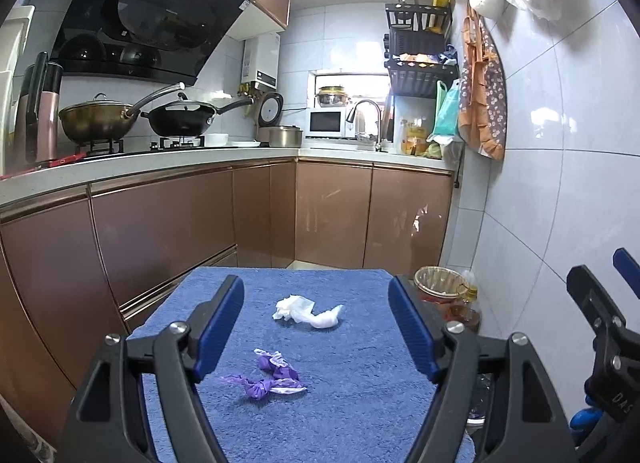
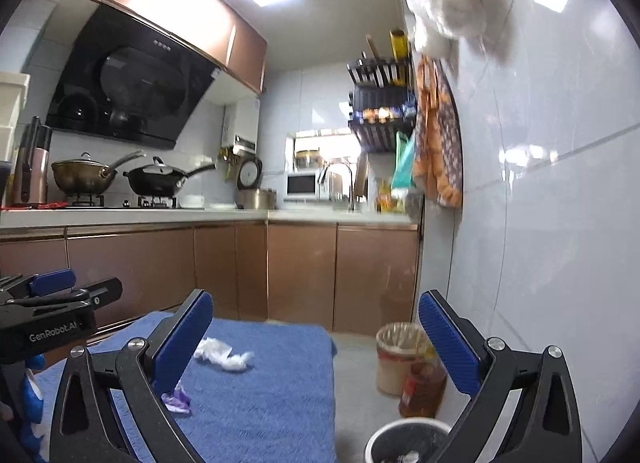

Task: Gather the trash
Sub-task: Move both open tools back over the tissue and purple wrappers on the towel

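Observation:
A crumpled white tissue (image 1: 308, 311) lies on the blue towel-covered table (image 1: 360, 403), toward its far half. A purple wrapper (image 1: 272, 377) lies nearer, left of centre. My left gripper (image 1: 318, 327) is open and empty above the table, its fingers either side of both scraps. My right gripper (image 2: 316, 347) is open and empty, off the table's right side. In the right wrist view the tissue (image 2: 224, 357) and part of the purple wrapper (image 2: 176, 399) show on the towel (image 2: 280, 391). A dark bin with a white rim (image 2: 408, 443) sits on the floor below the right gripper.
A woven basket bin (image 2: 398, 355) and an amber bottle (image 2: 420, 391) stand on the floor by the white tiled wall (image 2: 540, 243). Brown cabinets (image 1: 180, 223) and a counter with pans run along the left and back. The right gripper (image 1: 600, 323) shows in the left wrist view.

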The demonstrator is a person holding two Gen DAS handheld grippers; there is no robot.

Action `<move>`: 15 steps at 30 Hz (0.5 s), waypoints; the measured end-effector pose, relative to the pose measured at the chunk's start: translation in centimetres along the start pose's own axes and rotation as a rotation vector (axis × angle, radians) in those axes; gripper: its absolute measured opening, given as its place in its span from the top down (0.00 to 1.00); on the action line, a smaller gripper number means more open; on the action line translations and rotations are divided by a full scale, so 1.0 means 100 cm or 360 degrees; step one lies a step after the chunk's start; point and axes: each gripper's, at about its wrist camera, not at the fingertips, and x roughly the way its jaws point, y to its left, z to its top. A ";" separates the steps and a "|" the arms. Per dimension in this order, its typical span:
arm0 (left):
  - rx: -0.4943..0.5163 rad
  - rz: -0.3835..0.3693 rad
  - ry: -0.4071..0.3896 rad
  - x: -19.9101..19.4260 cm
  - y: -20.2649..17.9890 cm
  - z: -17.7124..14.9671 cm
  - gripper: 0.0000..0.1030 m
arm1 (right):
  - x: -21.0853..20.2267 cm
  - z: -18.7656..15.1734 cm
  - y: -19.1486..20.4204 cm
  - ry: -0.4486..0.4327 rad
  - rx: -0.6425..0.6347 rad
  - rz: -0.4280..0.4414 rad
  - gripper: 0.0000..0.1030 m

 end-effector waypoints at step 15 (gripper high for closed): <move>-0.0008 0.0025 0.0035 0.011 0.003 -0.010 0.23 | 0.014 -0.010 0.004 0.0155 0.0058 0.0143 0.00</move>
